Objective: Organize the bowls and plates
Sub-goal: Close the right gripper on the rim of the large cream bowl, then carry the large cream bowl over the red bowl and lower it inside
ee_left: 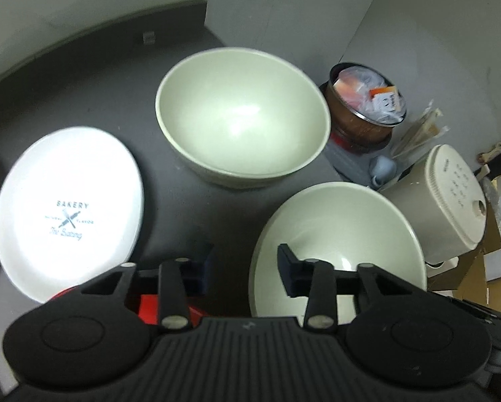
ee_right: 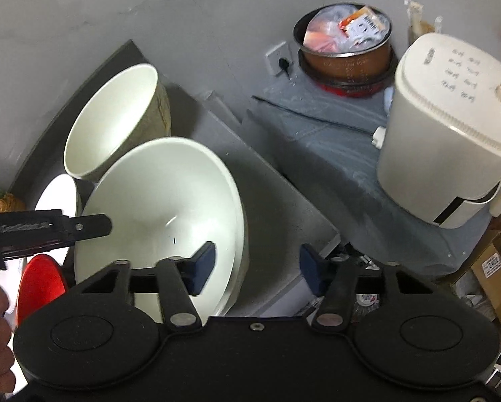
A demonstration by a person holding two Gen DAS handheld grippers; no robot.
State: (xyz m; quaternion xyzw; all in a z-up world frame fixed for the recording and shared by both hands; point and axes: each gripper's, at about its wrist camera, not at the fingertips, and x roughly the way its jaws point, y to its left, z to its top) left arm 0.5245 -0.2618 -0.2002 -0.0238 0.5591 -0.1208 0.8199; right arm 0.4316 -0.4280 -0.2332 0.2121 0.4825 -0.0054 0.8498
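Left wrist view: left gripper (ee_left: 245,264), jaws apart, straddles the near rim of a pale green bowl (ee_left: 337,231) on the dark surface (ee_left: 116,100), beside a second bowl (ee_left: 242,114) and a "BAKERY" plate (ee_left: 69,207). Right gripper (ee_right: 256,266), jaws apart, straddles its far rim.

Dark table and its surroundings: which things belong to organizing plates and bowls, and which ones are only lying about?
For the job:
- near bowl
- far bowl
- white "BAKERY" plate
- red dish

Lying about:
- white rice cooker
- brown pot of packets
- blue cup
- cardboard box
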